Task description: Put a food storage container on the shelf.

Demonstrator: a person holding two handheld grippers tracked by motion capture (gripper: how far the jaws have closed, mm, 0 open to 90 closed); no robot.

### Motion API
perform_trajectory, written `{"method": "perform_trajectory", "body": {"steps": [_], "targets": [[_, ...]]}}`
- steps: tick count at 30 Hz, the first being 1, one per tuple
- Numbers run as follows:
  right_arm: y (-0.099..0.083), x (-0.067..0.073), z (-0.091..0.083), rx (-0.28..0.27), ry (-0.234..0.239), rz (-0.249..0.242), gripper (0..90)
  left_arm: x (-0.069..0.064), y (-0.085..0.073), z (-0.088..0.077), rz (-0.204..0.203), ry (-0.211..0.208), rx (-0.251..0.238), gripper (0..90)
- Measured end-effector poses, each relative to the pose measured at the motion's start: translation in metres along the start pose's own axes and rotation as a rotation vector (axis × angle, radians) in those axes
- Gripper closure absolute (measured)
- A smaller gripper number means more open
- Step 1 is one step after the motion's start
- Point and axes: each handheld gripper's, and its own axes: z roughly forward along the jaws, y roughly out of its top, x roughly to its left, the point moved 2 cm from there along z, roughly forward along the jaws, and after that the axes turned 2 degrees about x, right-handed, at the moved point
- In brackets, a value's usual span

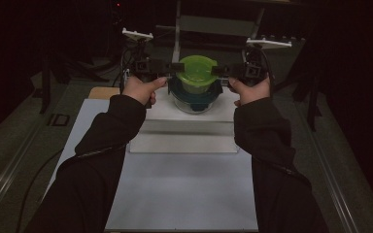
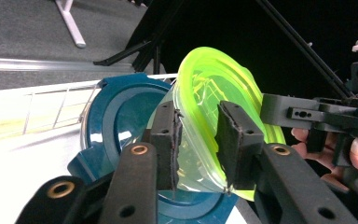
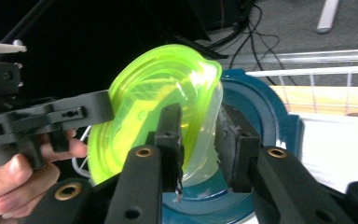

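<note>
A small clear tub with a lime-green lid rests on top of a larger clear container with a dark blue lid, far out at the middle of the table. My left gripper reaches in from the left and my right gripper from the right. In the left gripper view the left gripper straddles the green tub at its rim, with the blue lid behind. In the right gripper view the right gripper straddles the green tub's opposite rim. Both pairs of jaws stand slightly apart around the rim.
The containers sit on a raised white platform on the white tabletop. A wooden board lies at the left. A white wire rail runs behind the containers. Dark stands and cables surround the table's far side.
</note>
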Motion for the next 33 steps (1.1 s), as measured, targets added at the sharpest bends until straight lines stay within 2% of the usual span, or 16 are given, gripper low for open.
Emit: {"method": "perform_trajectory", "body": {"steps": [3, 7, 9, 11, 14, 17, 18, 19, 21, 24, 28, 30, 33], "targets": [[0.002, -0.002, 0.001, -0.009, -0.002, 0.005, 64.5, 0.0, 0.001, 0.002, 0.028, 0.021, 0.006, 61.9], [0.005, -0.002, 0.002, -0.019, -0.004, 0.002, 54.5, -0.004, 0.003, 0.004, 0.043, 0.046, -0.001, 48.1], [0.005, 0.0, 0.002, -0.024, -0.003, -0.01, 50.0, -0.006, 0.004, 0.002, 0.056, 0.04, -0.013, 39.4], [0.006, 0.0, 0.0, -0.028, -0.002, -0.015, 45.8, -0.006, 0.003, -0.001, 0.084, 0.011, -0.022, 32.9], [0.006, 0.001, -0.002, -0.038, -0.001, -0.03, 39.0, -0.007, 0.003, -0.006, 0.083, -0.016, -0.042, 25.8], [0.006, 0.002, -0.004, -0.041, 0.007, -0.045, 33.6, -0.008, 0.002, -0.007, 0.089, -0.019, -0.041, 18.1], [0.005, 0.003, -0.005, -0.04, 0.024, -0.049, 30.7, -0.01, 0.0, -0.009, 0.09, -0.042, -0.039, 18.1], [0.004, 0.004, -0.007, -0.037, 0.039, -0.064, 28.4, -0.011, -0.002, -0.01, 0.1, -0.045, -0.039, 14.0], [0.001, 0.005, -0.008, -0.036, 0.036, -0.088, 26.5, -0.013, -0.005, -0.011, 0.127, -0.044, -0.039, 12.6], [-0.004, 0.005, -0.009, -0.037, 0.042, -0.104, 24.8, -0.016, -0.01, -0.013, 0.18, -0.033, -0.039, 1.7], [-0.009, 0.006, -0.014, -0.046, 0.049, -0.127, 24.5, -0.018, -0.015, -0.016, 0.208, -0.027, -0.047, 1.3], [-0.012, 0.006, -0.017, -0.048, 0.06, -0.129, 24.3, -0.021, -0.023, -0.023, 0.261, -0.018, -0.051, 1.3], [-0.021, 0.008, -0.026, -0.057, 0.076, -0.145, 24.0, -0.023, -0.03, -0.029, 0.27, -0.028, -0.057, 1.4]]}}
